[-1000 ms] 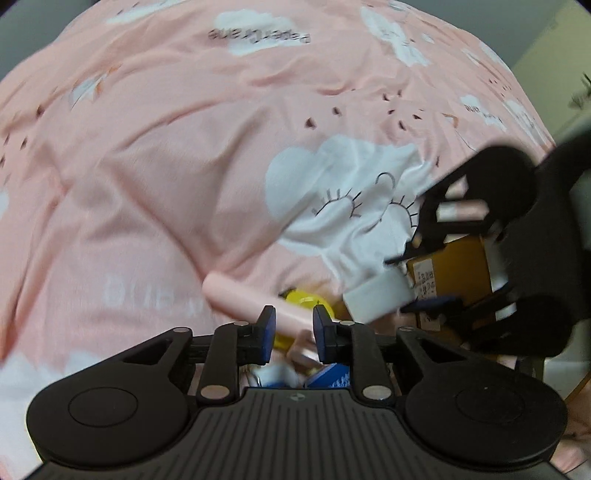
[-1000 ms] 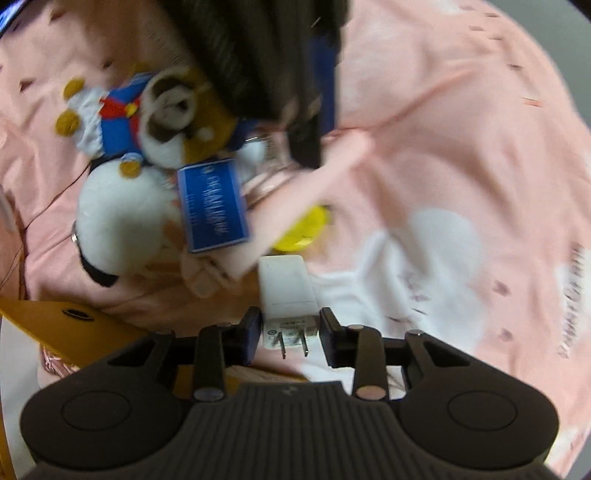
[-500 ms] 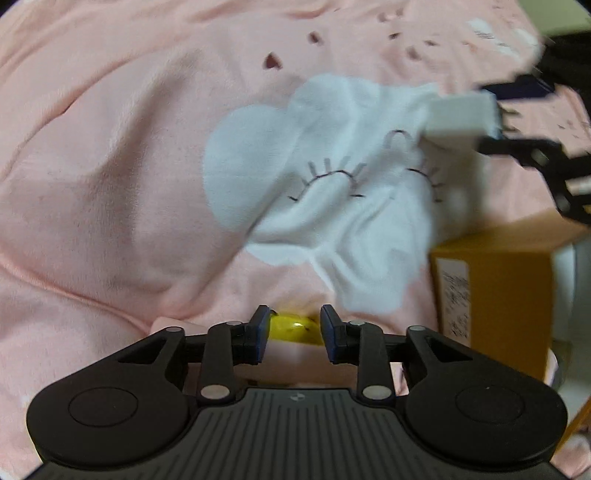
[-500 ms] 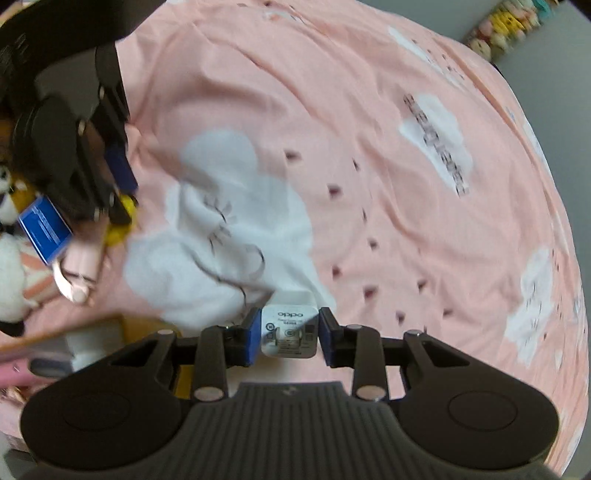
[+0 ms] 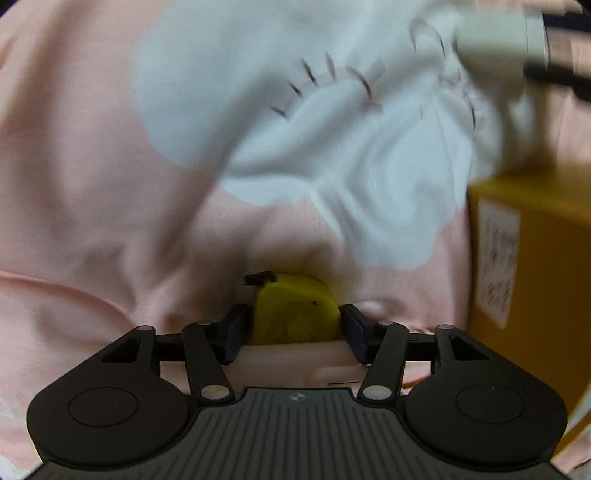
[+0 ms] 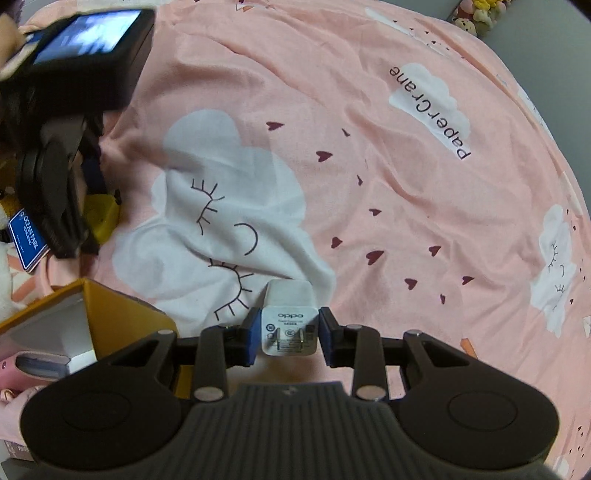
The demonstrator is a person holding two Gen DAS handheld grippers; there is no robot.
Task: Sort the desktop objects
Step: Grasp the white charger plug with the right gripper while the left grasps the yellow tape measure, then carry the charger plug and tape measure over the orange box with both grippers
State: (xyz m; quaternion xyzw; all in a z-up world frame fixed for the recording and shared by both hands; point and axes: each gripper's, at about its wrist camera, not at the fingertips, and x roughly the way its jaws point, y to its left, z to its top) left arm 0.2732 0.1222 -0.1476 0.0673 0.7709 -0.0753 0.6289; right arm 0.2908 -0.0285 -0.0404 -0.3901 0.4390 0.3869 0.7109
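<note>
My right gripper [image 6: 288, 332] is shut on a white OPPO charger plug [image 6: 289, 319] and holds it over the pink cloud-print sheet [image 6: 369, 166]. The charger also shows blurred at the top right of the left wrist view [image 5: 498, 33]. My left gripper [image 5: 293, 325] is low on the sheet with its fingers on either side of a yellow object [image 5: 295, 314]; the pads sit at its sides, and whether they touch it I cannot tell. A pale pink tube [image 5: 295, 354] lies just under the fingers. The left gripper shows at the left of the right wrist view [image 6: 66, 177].
An open yellow-orange cardboard box [image 5: 535, 277] stands to the right of the left gripper, also in the right wrist view [image 6: 110, 317]. A blue Ocean Park tag [image 6: 27, 238] and plush toys lie at the far left. A pink case [image 6: 33, 365] lies in the box.
My right gripper has carried the charger up and away from the toy pile, over the sheet. My left gripper has dropped down close around the yellow object and opened wider.
</note>
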